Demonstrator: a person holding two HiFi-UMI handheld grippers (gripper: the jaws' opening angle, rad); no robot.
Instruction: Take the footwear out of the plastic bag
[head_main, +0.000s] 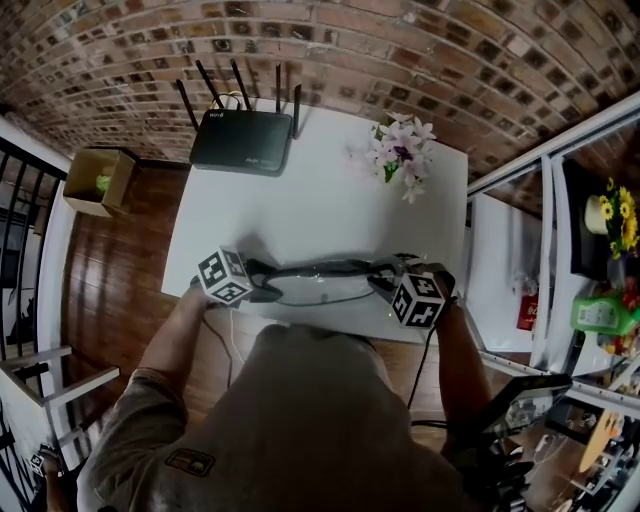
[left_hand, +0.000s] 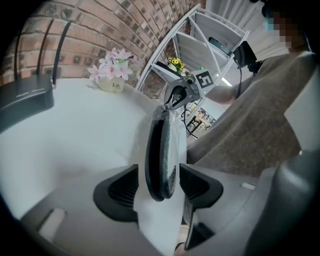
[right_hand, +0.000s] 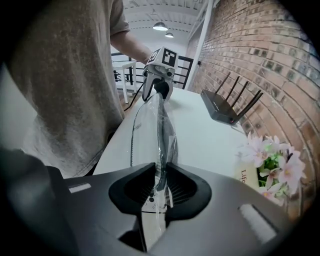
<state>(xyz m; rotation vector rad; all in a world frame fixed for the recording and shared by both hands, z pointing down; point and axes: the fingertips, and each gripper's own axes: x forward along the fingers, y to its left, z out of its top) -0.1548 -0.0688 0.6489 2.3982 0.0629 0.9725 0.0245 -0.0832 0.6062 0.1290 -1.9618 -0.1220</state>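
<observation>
Both grippers are held low over the near edge of the table (head_main: 330, 200), tips pointing at each other. The left gripper (left_hand: 159, 182) has its jaws apart, the bagged footwear (left_hand: 160, 155) standing between the pads with a slight gap on each side. The right gripper (right_hand: 160, 175) tilts steeply down, its jaws pinched on the plastic bag (right_hand: 150, 125).

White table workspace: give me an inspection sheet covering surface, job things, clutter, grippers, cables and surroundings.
Surface: white table, bare in the middle.
Job's things: dark footwear inside clear plastic bag, spanning both grippers at the near edge.
Clutter: router and potted flowers at the far edge.
Grippers: left gripper, fingers apart around the footwear, not pressing; right gripper, fingers shut on the plastic bag.
Cables: white cable below left gripper, dark cable below right.
Surroundings: brick wall, cardboard box on wooden floor, white shelf unit.
</observation>
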